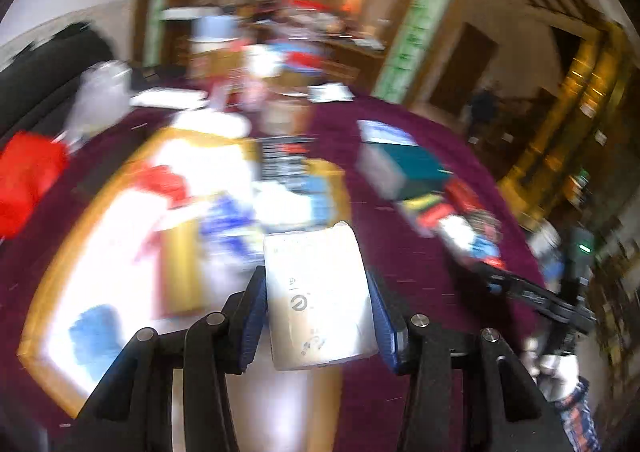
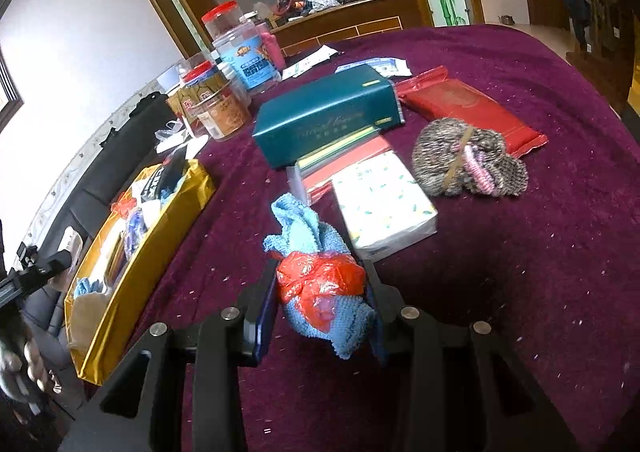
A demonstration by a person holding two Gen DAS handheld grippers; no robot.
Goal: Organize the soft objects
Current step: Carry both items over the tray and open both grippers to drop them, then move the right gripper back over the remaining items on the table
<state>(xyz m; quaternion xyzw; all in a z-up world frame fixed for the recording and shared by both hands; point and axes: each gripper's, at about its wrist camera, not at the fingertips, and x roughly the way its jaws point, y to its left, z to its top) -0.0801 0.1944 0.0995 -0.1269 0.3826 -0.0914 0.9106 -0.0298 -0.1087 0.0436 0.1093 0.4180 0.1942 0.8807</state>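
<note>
Along the table's (image 2: 520,212) left edge, one gold tray (image 2: 132,272) holds cloths and packets. Above it, the left gripper (image 1: 316,292) clamps one white packet (image 1: 316,292). The right gripper (image 2: 320,284) squeezes one blue towel (image 2: 304,228), bundled in red plastic, near the front edge.

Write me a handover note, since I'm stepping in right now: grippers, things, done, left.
Left gripper: shut on a white packet, above the gold box.
Right gripper: shut on a blue cloth bundle tied in red plastic, low over the purple tablecloth.
Done: some soft items lie in the box.
Left: tissue pack, knitted bundle, red packet.
</note>
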